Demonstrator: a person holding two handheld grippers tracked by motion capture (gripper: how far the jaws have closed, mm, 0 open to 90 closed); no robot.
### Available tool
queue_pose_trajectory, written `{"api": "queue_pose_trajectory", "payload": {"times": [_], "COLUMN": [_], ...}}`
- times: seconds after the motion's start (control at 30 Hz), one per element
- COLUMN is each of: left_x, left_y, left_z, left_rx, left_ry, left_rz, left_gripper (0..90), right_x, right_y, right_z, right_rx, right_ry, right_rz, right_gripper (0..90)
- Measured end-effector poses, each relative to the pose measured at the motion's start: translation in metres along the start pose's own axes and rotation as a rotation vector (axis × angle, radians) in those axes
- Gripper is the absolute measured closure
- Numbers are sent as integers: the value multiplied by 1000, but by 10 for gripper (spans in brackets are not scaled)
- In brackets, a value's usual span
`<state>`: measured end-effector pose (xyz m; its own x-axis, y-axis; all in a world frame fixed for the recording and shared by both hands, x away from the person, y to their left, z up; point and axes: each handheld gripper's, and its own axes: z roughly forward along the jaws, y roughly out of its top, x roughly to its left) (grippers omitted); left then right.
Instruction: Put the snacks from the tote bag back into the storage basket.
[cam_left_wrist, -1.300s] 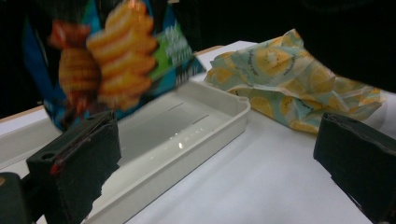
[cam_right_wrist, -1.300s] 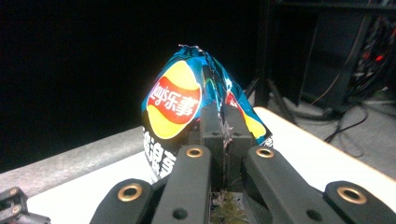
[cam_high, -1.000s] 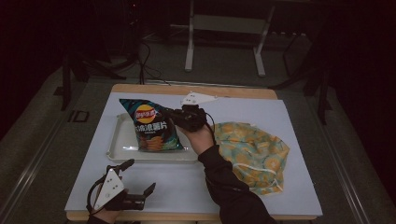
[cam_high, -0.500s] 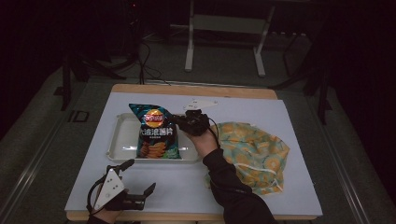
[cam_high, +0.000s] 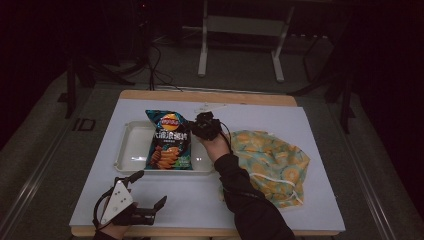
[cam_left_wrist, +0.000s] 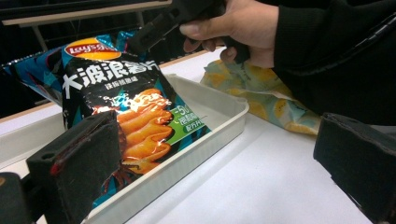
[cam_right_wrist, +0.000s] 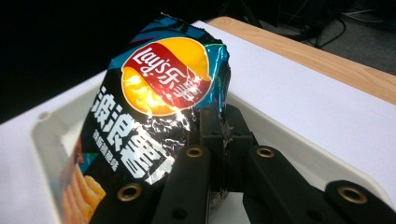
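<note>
Between the closed jaws of the right hand-held gripper (cam_high: 192, 128), a crinkled edge of a Lay's chip bag (cam_high: 169, 141) is pinched tight, the foil creased where the black pads bite into it in the right gripper view. The bag (cam_right_wrist: 149, 116) stands tilted just ahead of that gripper, its lower end resting inside a white tray (cam_high: 131, 150) on the white-topped bench (cam_high: 310, 125). A person's hand (cam_high: 216, 146) in a dark sleeve holds the gripper from behind. To the near right of the hand lies a yellow-and-teal patterned drawstring cloth bag (cam_high: 272, 162), flat on the bench and apart from the tray.

The left hand-held gripper (cam_high: 150, 195) sits near the bench's front edge, well apart from the tray, its jaws spread wide with nothing between them. Looking past those jaws in the left gripper view, the chip bag (cam_left_wrist: 116, 112) leans in the tray (cam_left_wrist: 224, 116), and beyond it the right hand (cam_left_wrist: 238, 28) grips its tool at the bag's top.
</note>
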<state>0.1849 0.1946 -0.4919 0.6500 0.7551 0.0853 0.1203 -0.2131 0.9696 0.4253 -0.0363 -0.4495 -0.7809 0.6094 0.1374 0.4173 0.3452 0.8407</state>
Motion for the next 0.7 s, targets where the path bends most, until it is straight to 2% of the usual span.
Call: {"api": "queue_pose_trajectory", "payload": {"times": [0.23,0.33,0.37,0.5,0.63,0.7], "left_x": [0,0,0,0,0,0], "left_y": [0,0,0,0,0,0], "left_z": [0,0,0,0,0,1], "left_rx": [3,2,2,2,2,3], "left_ry": [1,1,1,1,3,5], "left_rz": [1,1,1,1,-1,0], "left_gripper": [12,12,11,11,12,12], "right_x": [-4,-5,-5,-5,-5,-4], "right_y": [2,2,3,8,13,14], "right_z": [9,10,9,1,-9,-13], "right_rx": [29,26,27,3,-11,-1], "right_ry": [-17,-31,-49,-68,-68,-42], "right_rz": [-5,-1,0,9,4,5], "right_gripper": [868,770,715,611,509,446]}}
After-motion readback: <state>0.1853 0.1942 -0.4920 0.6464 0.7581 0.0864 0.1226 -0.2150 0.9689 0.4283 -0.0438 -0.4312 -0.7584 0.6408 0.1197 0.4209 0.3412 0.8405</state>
